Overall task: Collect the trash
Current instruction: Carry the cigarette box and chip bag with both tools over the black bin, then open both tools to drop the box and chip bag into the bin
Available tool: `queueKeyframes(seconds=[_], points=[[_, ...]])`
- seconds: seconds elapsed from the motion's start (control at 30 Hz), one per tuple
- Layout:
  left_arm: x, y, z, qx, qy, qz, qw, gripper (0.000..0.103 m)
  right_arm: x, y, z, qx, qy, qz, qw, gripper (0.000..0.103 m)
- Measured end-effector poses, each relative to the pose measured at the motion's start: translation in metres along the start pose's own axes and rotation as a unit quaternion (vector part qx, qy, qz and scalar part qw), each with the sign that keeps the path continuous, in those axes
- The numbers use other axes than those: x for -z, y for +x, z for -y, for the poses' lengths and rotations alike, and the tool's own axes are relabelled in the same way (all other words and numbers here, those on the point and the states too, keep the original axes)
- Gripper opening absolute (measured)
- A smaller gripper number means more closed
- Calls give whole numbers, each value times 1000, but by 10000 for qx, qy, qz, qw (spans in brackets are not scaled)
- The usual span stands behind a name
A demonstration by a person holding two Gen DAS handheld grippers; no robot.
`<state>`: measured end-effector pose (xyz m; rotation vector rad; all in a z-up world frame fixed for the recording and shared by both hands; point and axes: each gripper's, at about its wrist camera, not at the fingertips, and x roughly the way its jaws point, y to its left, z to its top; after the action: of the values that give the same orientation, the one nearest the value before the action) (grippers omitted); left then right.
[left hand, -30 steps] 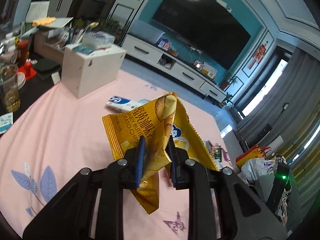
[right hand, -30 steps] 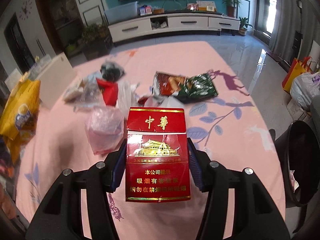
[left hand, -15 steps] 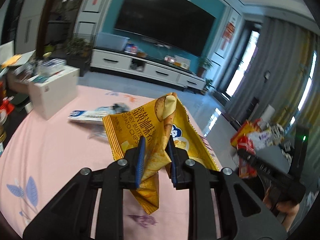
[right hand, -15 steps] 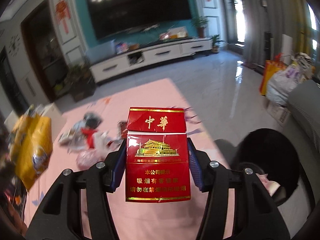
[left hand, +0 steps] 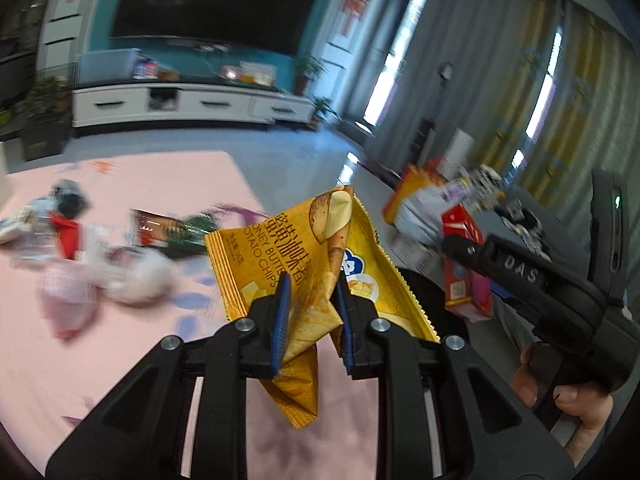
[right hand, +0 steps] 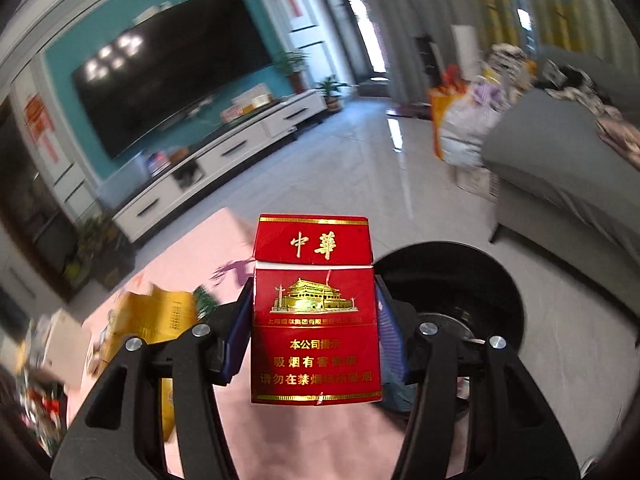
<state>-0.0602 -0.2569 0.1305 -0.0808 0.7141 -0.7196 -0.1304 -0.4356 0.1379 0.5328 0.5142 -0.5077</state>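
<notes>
Inspector: Two items are in hand. Left tool (left hand: 310, 312) is clamped on the yellow chip bag (left hand: 316, 264); right tool (right hand: 316, 332) grips the red cigarette pack (right hand: 314, 312) upright between its pads.

Clerk: What has changed?

Inspector: Over the last second both views have swung off the pink table (left hand: 120, 360) toward the floor. The black bin (right hand: 472, 280) now sits directly behind the pack, apparently below it; a second ago it lay at the frame edge.

Clerk: Meaning?

Inspector: Carrying is nearly done, I judge. Release of the pack comes next, the bag after. More wrappers (left hand: 100, 276) remain on the table.
</notes>
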Motion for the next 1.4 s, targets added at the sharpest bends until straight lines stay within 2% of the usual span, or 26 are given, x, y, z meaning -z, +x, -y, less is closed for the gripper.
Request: queueKeyframes(seconds=[0.17,0.43,0.7,0.83,1.07,1.2,1.27,1.33,1.4], points=[[14,39,38,319,248,-283,9988,23,0,6,45,433,531,-37,9976,56],[32,99,65,443,427,-929,9938,23,7,14,107,740,1393,-222,9872,56],[54,137,75,802,242,-1518,9849,24,9,25,117,736,1514,-424,9848,56],[57,142,85,796,373,-1481,9851,25,8,33,122,733,1573,-535,9834,56],[58,151,94,935,278,-1609,9821,25,10,42,130,801,1667,-688,9803,56],[60,154,98,1002,263,-1666,9806,25,11,44,130,995,1623,-718,9791,56],[59,152,99,1014,270,-1645,9808,27,12,44,132,1031,1632,-733,9784,56],[57,148,97,1051,258,-1591,9813,38,11,44,133,1059,1652,-736,9778,56],[53,141,95,1082,239,-1485,9827,55,11,43,134,1010,1711,-730,9773,56]])
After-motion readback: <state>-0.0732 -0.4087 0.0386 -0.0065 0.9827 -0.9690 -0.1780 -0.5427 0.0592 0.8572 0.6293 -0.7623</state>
